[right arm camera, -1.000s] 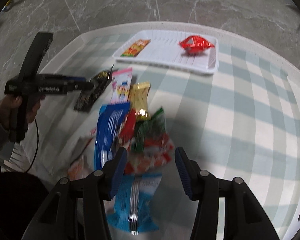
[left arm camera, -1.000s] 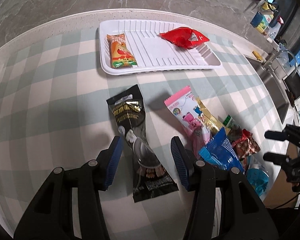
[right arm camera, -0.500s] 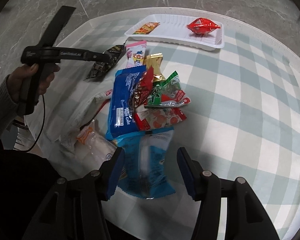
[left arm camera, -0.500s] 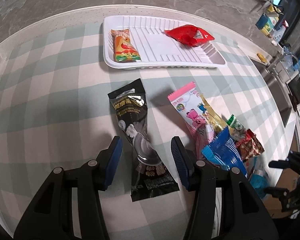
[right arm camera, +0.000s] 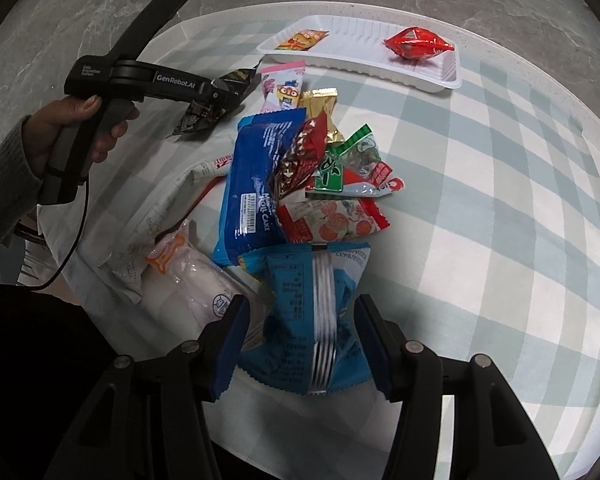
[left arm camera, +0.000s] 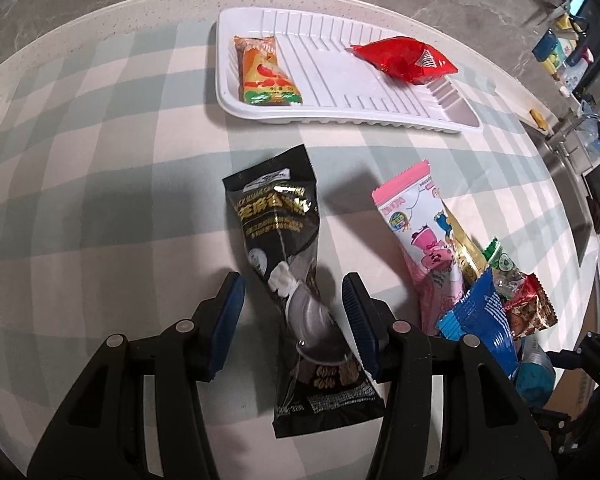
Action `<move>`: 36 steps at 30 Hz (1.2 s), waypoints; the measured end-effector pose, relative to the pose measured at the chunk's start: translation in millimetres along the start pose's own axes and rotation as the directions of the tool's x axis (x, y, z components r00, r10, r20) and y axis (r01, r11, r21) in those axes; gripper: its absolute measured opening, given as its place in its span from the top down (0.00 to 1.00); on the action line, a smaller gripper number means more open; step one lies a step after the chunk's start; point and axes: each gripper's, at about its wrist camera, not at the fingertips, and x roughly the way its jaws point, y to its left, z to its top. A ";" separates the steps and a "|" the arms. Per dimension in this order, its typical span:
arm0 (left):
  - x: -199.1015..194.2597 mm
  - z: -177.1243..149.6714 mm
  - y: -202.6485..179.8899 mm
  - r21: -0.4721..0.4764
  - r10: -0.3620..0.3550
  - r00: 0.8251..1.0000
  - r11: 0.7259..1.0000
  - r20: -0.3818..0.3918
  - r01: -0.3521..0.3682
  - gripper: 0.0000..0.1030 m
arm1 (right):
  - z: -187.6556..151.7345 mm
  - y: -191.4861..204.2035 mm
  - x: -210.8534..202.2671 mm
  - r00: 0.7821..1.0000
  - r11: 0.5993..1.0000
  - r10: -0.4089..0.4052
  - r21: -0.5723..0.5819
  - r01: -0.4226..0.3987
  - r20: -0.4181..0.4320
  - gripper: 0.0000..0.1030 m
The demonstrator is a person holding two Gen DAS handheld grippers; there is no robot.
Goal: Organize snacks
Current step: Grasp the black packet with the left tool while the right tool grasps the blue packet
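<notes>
Snacks: two filed in the white tray [left arm camera: 452, 118] at 12 o'clock; the heap [right arm camera: 300, 184] remains. Left gripper [left arm camera: 294, 312], jaws wide, straddles the black packet [left arm camera: 288, 264], ungripped. Right gripper [right arm camera: 302, 344], likewise wide, brackets the light-blue packet [right arm camera: 320, 320].

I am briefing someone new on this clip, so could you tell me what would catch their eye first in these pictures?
Probably the jumbled heap of bright snack packets at the near side of the checked tablecloth. Next, the white tray at the far edge, holding only an orange packet and a red packet. Then the long black packet, lying between the open fingers of the left hand-held gripper.
</notes>
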 end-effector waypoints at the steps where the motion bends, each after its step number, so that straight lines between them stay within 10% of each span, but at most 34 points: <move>1: 0.9 1.0 0.1 0.000 -0.006 1.000 1.000 0.004 0.006 0.53 | 0.1 -0.5 1.1 1.000 1.000 -0.004 0.003 0.004 -0.004 0.45; 5: 1.8 1.6 -1.2 0.006 -0.036 0.999 0.999 0.014 0.036 0.54 | -0.5 -4.4 4.2 1.000 1.000 -0.006 0.021 0.006 -0.016 0.56; 9: 1.8 -0.6 -3.0 0.034 -0.047 0.999 0.998 0.021 0.046 0.77 | -1.9 -7.2 1.3 1.000 0.999 -0.007 0.035 0.007 -0.002 0.63; 36: -47.2 13.9 9.9 0.002 -0.195 0.975 0.981 0.111 0.196 0.80 | 36.7 -76.4 -43.2 0.975 0.939 0.119 0.299 -0.173 0.189 0.65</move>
